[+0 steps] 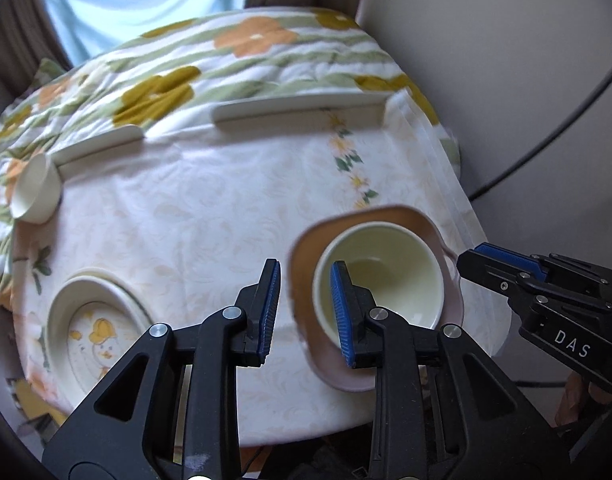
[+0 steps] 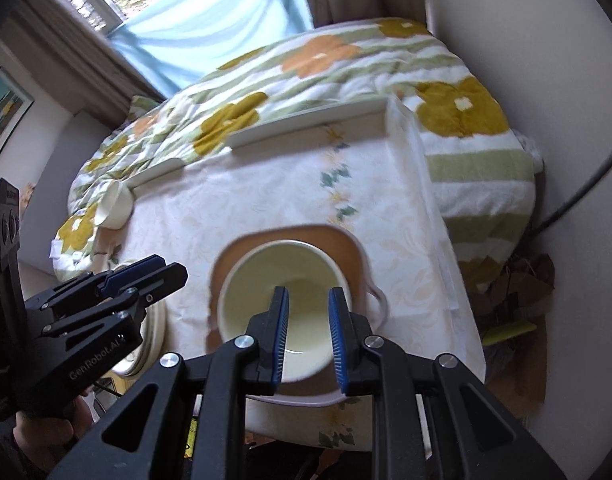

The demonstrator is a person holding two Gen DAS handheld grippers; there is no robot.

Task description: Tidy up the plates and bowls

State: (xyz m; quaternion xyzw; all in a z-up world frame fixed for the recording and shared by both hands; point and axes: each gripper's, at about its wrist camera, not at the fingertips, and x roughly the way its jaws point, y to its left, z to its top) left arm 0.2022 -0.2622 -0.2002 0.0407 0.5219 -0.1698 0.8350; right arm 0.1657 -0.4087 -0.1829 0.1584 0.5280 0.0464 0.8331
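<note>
- Cream bowl (image 1: 379,276) seated inside pink scalloped plate (image 1: 306,248), close to near edge of surface (image 1: 210,208), toward right corner.
- Left claw (image 1: 306,308) above bowl's left rim: jaws slightly apart, nothing clamped.
- Right claw (image 2: 307,328) above bowl centre: jaws drawn almost together, empty.
- Patterned bowl stack (image 1: 94,320) at near-left corner; small white cup (image 1: 36,188) tipped on its side at left edge, against the bed blanket (image 1: 234,64).
- Risk: plate close to near edge, so a nudge from either claw could slide plate and bowl off. Cause: slick cloth, smooth glaze.
- Risk: pinch on bowl rim alone may slip. Cause: thin curved wall, narrow pads.
- Risk: claws colliding with each other. Cause: both crowded over the same bowl.
- Risk: tipped cup rolling off left edge if cloth gets tugged.
</note>
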